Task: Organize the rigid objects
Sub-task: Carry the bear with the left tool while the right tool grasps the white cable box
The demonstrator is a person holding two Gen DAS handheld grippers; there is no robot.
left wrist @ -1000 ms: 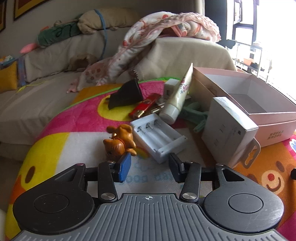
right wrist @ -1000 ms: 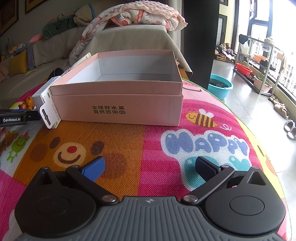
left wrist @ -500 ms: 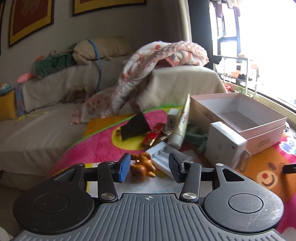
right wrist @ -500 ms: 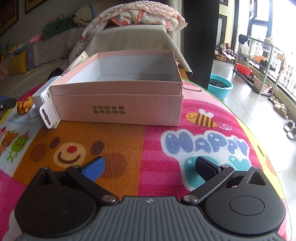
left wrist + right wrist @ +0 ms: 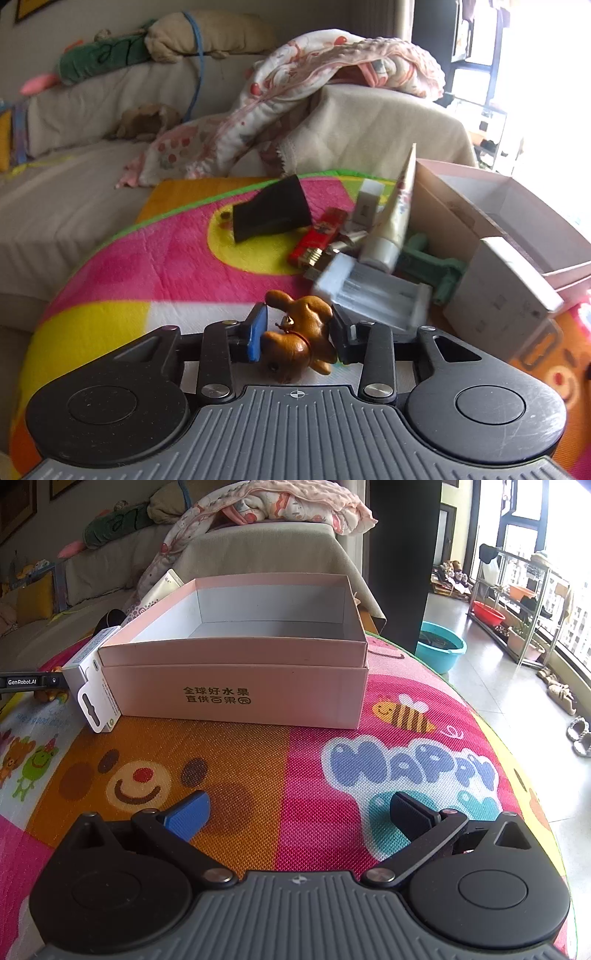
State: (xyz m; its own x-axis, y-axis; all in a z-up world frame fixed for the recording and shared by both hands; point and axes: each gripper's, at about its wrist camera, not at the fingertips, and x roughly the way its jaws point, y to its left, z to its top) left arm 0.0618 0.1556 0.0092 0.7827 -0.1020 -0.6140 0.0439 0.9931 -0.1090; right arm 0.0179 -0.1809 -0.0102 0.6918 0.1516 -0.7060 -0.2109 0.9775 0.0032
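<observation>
A beige covered sofa (image 5: 85, 192) runs along the pale wall (image 5: 92, 22), with a floral blanket (image 5: 314, 85) heaped over its arm. Bright daylight pours through tall dark-framed windows (image 5: 532, 520) onto a grey tiled floor (image 5: 491, 672), where a turquoise basin (image 5: 439, 646) sits near a metal shelf rack (image 5: 524, 602).

A glossy brown toy dog (image 5: 301, 338) sits between my left jaws; behind it lie a battery holder (image 5: 373, 291), tube (image 5: 393, 218) and pink box (image 5: 236, 679).
</observation>
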